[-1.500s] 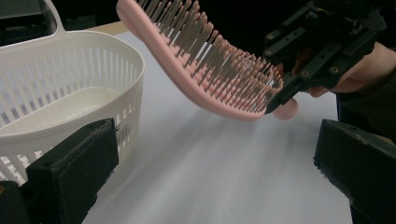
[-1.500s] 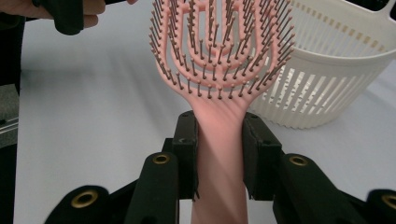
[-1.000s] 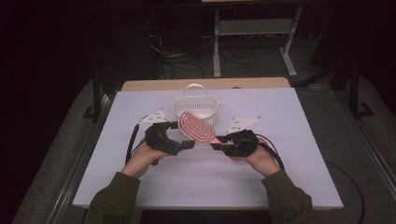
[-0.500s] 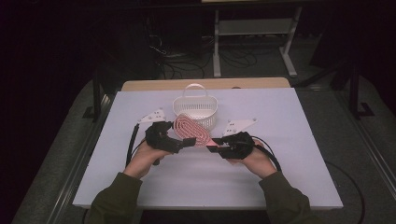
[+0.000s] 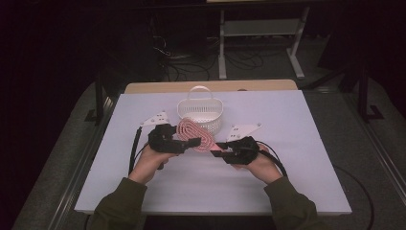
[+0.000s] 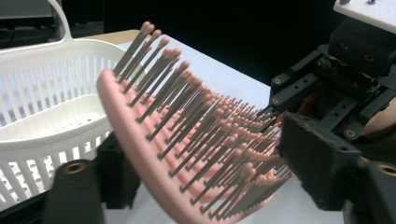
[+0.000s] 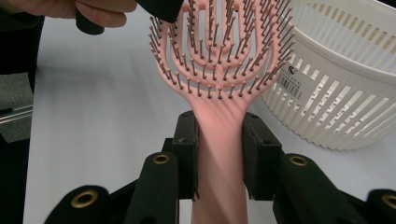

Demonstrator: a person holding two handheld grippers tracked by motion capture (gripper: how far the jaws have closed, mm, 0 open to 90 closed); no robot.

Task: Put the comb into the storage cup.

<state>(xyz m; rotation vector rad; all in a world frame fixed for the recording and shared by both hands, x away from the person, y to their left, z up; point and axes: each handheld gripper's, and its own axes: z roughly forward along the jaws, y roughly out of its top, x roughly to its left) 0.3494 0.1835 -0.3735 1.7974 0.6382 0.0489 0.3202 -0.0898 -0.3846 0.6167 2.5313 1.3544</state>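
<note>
Both grippers pinch the pink hairbrush [image 5: 195, 135] above the counter [image 5: 306, 143] beside the white basket [image 5: 200, 114] — right gripper [image 7: 219, 140] on its handle, left gripper [image 5: 194, 142] on its head — so uneven pulling could twist it loose.

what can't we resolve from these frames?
- Basket floor: rim hides it in the high view, hairbrush covers part in the left gripper view.
- Basket sticker text: too small, right gripper view.
- Left gripper grip on brush head: jaws blurred, partly cropped.
</note>
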